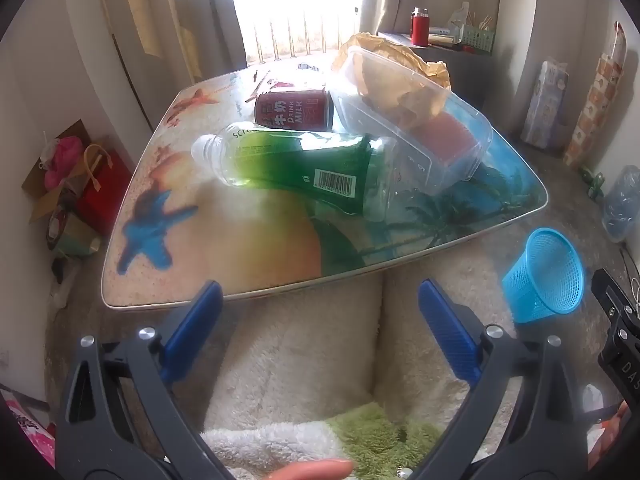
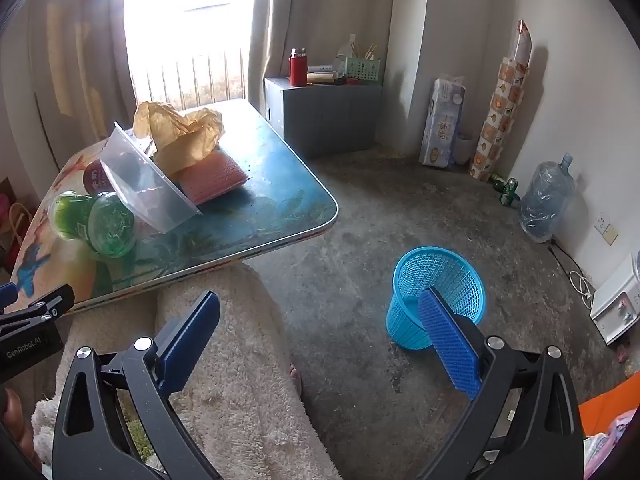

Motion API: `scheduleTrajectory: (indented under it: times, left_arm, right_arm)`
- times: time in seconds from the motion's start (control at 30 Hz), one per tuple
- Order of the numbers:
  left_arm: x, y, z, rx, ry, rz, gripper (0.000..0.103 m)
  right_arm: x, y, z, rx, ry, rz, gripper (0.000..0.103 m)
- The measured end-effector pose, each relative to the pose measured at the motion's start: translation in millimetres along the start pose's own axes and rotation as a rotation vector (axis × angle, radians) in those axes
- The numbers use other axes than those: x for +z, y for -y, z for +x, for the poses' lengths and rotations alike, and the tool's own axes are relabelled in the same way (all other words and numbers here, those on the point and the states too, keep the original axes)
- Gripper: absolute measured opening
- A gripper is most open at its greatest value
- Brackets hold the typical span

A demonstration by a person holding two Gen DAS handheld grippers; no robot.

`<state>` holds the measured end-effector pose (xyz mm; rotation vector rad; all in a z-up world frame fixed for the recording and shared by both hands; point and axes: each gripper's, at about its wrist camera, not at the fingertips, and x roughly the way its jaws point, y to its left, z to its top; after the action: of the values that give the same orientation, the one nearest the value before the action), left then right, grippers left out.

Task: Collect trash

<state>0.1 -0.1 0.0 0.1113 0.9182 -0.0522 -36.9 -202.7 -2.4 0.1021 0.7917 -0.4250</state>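
Both tools, the left tool (image 1: 320, 320) and right tool (image 2: 320, 332), gape empty, the blue basket (image 2: 438, 276) holds nothing, and all trash waits on the counter (image 2: 280, 200).

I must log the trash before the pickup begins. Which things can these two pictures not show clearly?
- Can: its far end is hidden behind the clear box in the left view.
- Pink pad: partly covered by the brown paper in the right view.
- Bottle: whether it has a cap is unclear.
- Basket: the bottom is blocked by a right gripper finger.
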Motion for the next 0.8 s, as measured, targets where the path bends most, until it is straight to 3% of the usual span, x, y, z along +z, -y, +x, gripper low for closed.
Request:
scheduleTrajectory:
  times: [0.8]
  left_arm:
    - [-1.3,-1.9,-0.5,-0.004,0.010,-0.003,0.094]
  right_arm:
    - [2.7,0.1,-5.3,-0.005,0.013,-0.003,0.097]
